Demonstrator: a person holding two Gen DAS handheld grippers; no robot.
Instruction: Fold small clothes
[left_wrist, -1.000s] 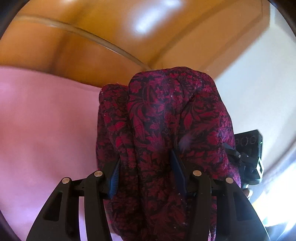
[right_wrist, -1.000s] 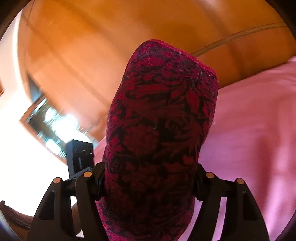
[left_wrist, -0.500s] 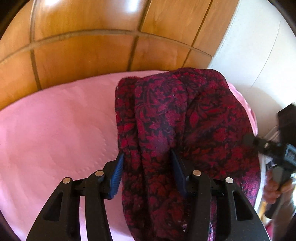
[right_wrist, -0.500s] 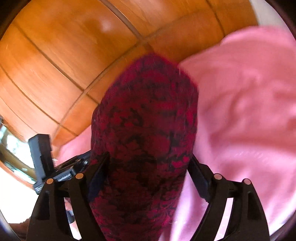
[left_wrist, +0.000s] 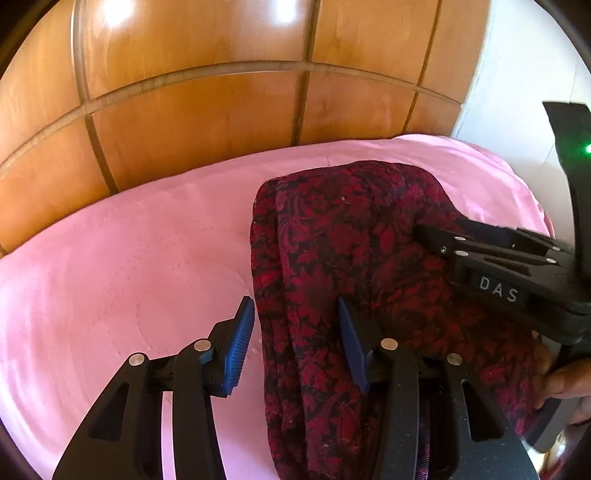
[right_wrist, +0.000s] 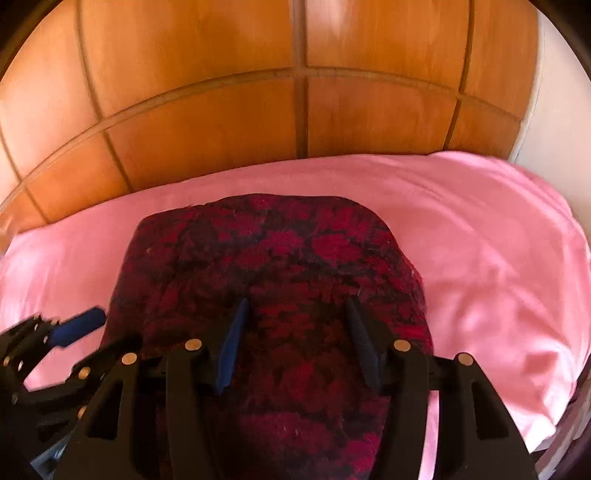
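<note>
A dark red and black floral garment (left_wrist: 351, 240) lies bunched in thick folds on the pink sheet (left_wrist: 129, 277). My left gripper (left_wrist: 295, 302) is shut on its left folds, with the blue pads against the cloth on both sides. In the right wrist view the same garment (right_wrist: 277, 258) spreads under my right gripper (right_wrist: 295, 302). Those jaws are closing, and a ridge of cloth fills the gap between the pads. From the left wrist view the right gripper (left_wrist: 439, 229) rests on the garment's right side. One blue pad (right_wrist: 77, 326) of the left gripper shows at the garment's left edge.
A wooden panelled headboard (left_wrist: 221, 110) stands just behind the bed. Beside it on the right is a white wall (left_wrist: 517, 74). The pink sheet (right_wrist: 480, 240) runs on to the right of the garment and drops off at its edge. A hand (left_wrist: 569, 380) holds the right gripper.
The garment hung raised in front of the headboard and now rests on the pink sheet. Both grippers tipped downward. The right jaws, spread wide around the bulk before, now stand narrower on top of it.
</note>
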